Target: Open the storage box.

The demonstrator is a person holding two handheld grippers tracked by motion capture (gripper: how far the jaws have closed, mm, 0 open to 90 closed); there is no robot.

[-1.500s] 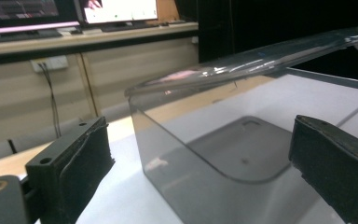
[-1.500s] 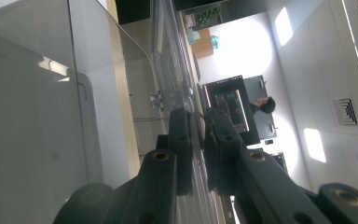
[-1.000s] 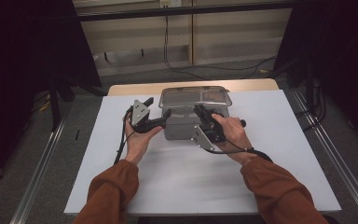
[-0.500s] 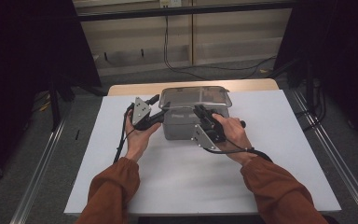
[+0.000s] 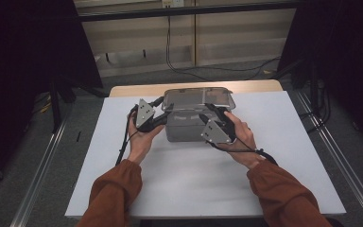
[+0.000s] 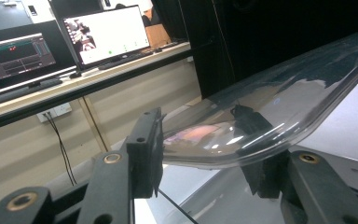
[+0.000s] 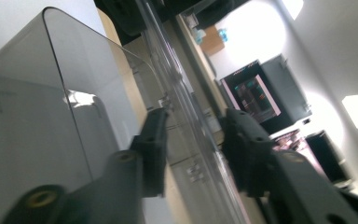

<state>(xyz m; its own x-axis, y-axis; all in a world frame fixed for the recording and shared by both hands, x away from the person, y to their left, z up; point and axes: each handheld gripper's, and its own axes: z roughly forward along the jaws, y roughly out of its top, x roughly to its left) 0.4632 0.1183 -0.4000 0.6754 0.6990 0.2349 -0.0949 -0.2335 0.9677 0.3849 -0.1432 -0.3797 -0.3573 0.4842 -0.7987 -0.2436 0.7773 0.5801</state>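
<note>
While the left hand-held gripper (image 6: 200, 154) clamps the clear lid (image 5: 197, 98) and the right hand-held gripper's (image 7: 193, 140) jaws, just opening, straddle it loosely, the lid could tilt off the grey box (image 5: 184, 127).

Box (image 5: 189, 127) sitting on the sheet (image 5: 208, 189), toward the far edge, lid (image 5: 196, 98) on top. Left gripper (image 5: 163, 113) at the lid's left edge, right gripper (image 5: 207, 113) at the box's front right. Sheet covering the table (image 5: 137, 90). Shelf (image 5: 179, 52) behind, cables (image 5: 170, 52) hanging there.
</note>
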